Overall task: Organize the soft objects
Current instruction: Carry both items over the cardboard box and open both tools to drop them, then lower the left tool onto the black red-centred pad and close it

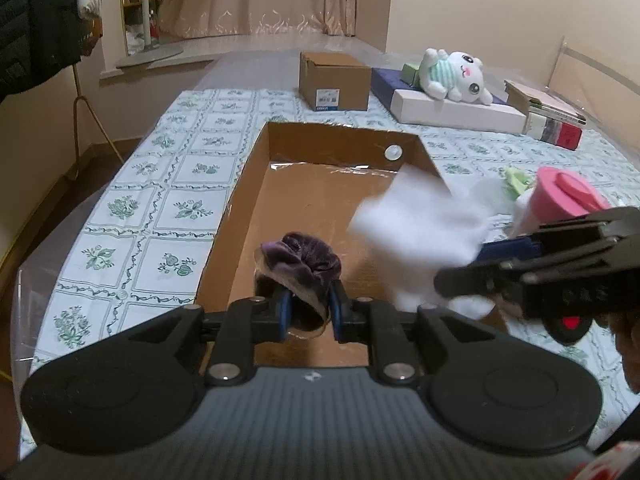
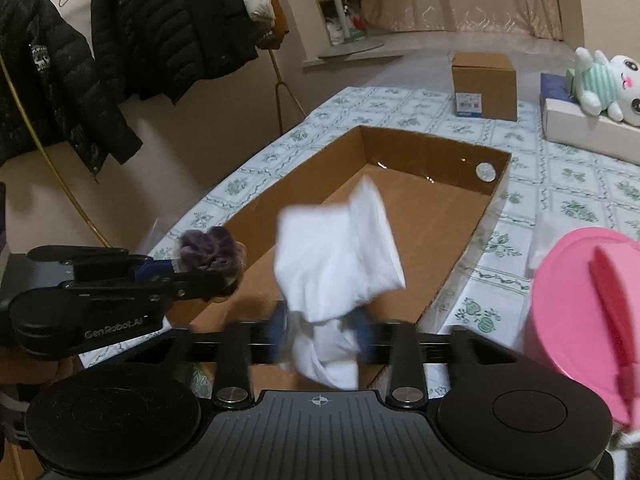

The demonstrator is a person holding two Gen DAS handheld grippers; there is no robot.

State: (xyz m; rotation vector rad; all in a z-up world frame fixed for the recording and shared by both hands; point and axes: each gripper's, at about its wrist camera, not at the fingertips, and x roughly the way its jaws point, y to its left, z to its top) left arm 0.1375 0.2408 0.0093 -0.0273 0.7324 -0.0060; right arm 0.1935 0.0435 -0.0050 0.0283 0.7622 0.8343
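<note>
While both grippers hang over the open cardboard tray (image 1: 256, 168):
Left gripper (image 1: 310, 312): fingers nearly closed, pinching a dark purple velvet piece (image 1: 302, 262) — above the tray's near end.
Right gripper (image 2: 320, 330): fingers narrow, clamped on a white cloth (image 2: 340, 248) — blurred, above the tray floor.
Beside the tray: pink lid (image 2: 588, 300), on the flowered tablecloth (image 1: 132, 208).

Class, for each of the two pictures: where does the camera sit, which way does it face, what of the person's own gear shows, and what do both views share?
Left wrist: sits on the left gripper, facing along the open cardboard box; its fingers clamp a purple velvet item; the right gripper enters from the right.
Right wrist: sits on the right gripper, which pinches a white cloth, over the same box; the left gripper shows at left.
Shared: box, both soft items, plush toy, pink lid.
</note>
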